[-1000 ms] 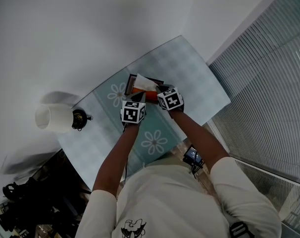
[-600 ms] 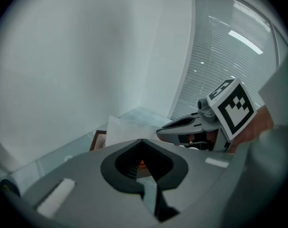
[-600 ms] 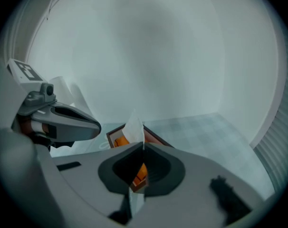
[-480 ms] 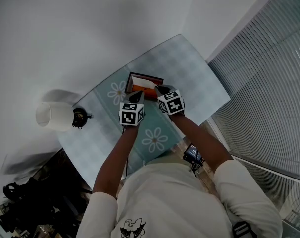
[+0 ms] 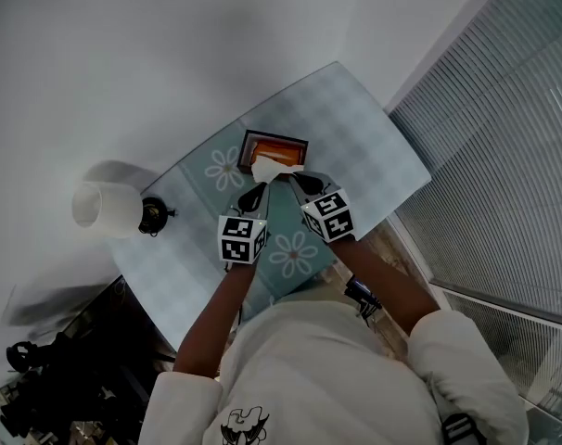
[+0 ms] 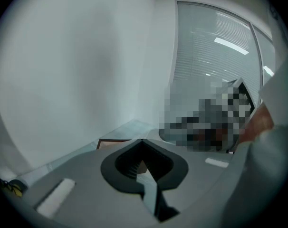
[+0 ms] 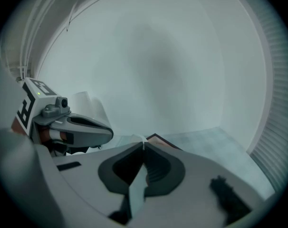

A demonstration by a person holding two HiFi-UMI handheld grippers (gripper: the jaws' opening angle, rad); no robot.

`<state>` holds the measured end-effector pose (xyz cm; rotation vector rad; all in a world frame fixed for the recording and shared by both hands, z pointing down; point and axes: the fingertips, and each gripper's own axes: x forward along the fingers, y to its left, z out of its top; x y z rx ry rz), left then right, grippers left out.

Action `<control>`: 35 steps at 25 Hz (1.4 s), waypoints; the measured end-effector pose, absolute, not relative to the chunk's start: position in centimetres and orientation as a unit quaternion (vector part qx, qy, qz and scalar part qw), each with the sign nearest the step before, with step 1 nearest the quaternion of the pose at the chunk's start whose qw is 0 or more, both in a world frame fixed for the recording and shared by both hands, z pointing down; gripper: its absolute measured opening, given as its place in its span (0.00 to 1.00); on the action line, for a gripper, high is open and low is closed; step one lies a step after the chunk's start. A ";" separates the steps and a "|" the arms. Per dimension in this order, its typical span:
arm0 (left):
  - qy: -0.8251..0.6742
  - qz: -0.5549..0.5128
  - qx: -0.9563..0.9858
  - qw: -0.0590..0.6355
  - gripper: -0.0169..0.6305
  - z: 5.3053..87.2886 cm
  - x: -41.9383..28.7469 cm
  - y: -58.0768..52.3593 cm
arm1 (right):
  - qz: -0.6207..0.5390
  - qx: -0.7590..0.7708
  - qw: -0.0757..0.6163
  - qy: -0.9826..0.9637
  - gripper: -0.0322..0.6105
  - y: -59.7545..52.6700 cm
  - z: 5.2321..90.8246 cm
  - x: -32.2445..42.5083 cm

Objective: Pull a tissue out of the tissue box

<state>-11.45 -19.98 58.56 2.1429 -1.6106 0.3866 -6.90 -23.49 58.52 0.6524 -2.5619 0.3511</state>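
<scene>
The tissue box (image 5: 274, 145), orange on top with a dark rim, lies on the pale flowered table (image 5: 355, 128). A white tissue (image 5: 274, 167) hangs in the air just in front of the box, stretched between both grippers. My left gripper (image 5: 259, 190) is shut on the tissue's left side and my right gripper (image 5: 293, 179) is shut on its right side. In the left gripper view the jaw tips (image 6: 142, 140) meet, a pale strip of tissue (image 6: 148, 177) runs between them, and the box (image 6: 110, 142) shows beyond. In the right gripper view the jaws (image 7: 144, 144) are likewise closed on a tissue strip (image 7: 137, 186).
A white lamp (image 5: 105, 209) on a dark base stands at the table's left end. Window blinds (image 5: 504, 156) run along the right, past the table's edge. A white wall rises behind the table. A small dark device (image 5: 360, 290) sits near the person's waist.
Both grippers have risen and drawn back toward the person, away from the box. The tissue has come with them and now hangs between them in front of the box.
</scene>
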 end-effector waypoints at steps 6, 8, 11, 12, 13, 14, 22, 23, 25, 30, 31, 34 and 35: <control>-0.565 0.122 0.792 0.194 0.04 55.9 -10.8 -15.6 | 0.151 0.253 0.208 -0.933 0.07 -19.8 56.4 -5.2; -0.565 0.117 0.796 0.184 0.04 54.9 -10.5 -14.1 | 0.157 0.256 0.197 -0.933 0.07 -18.3 55.6 -4.7; -0.565 0.110 0.799 0.173 0.04 53.5 -10.2 -11.9 | 0.162 0.255 0.184 -0.936 0.07 -15.9 54.3 -4.2; -0.565 0.105 0.799 0.174 0.04 53.2 -10.1 -11.3 | 0.162 0.254 0.180 -0.936 0.07 -15.1 53.9 -4.1; -0.565 0.100 0.799 0.177 0.04 52.9 -10.0 -10.6 | 0.160 0.254 0.177 -0.937 0.07 -14.4 53.6 -4.0; -0.566 0.096 0.799 0.179 0.04 52.7 -9.9 -10.0 | 0.157 0.254 0.176 -0.938 0.07 -13.6 53.3 -3.9; -0.572 0.092 0.790 0.203 0.04 54.0 -9.6 -5.4 | 0.181 0.246 0.168 -0.937 0.07 -8.1 53.3 -2.8; -0.573 0.089 0.789 0.204 0.04 54.0 -9.6 -5.2 | 0.182 0.243 0.167 -0.938 0.07 -7.6 53.3 -2.6; -0.574 0.086 0.789 0.202 0.04 53.9 -9.4 -5.1 | 0.169 0.239 0.167 -0.941 0.07 -6.9 53.4 -2.4; -0.570 0.088 0.793 0.195 0.04 53.7 -8.8 -5.1 | 0.168 0.253 0.161 -0.939 0.07 -7.0 53.6 -2.1; -0.571 0.088 0.794 0.192 0.04 53.6 -8.8 -5.2 | 0.169 0.253 0.158 -0.939 0.07 -7.2 53.3 -2.1; -0.572 0.100 0.793 0.185 0.04 53.9 -8.9 -5.1 | 0.168 0.254 0.156 -0.940 0.07 -7.2 53.1 -2.0; -0.571 0.103 0.793 0.186 0.04 54.1 -8.8 -5.0 | 0.169 0.255 0.157 -0.939 0.07 -7.1 53.1 -2.0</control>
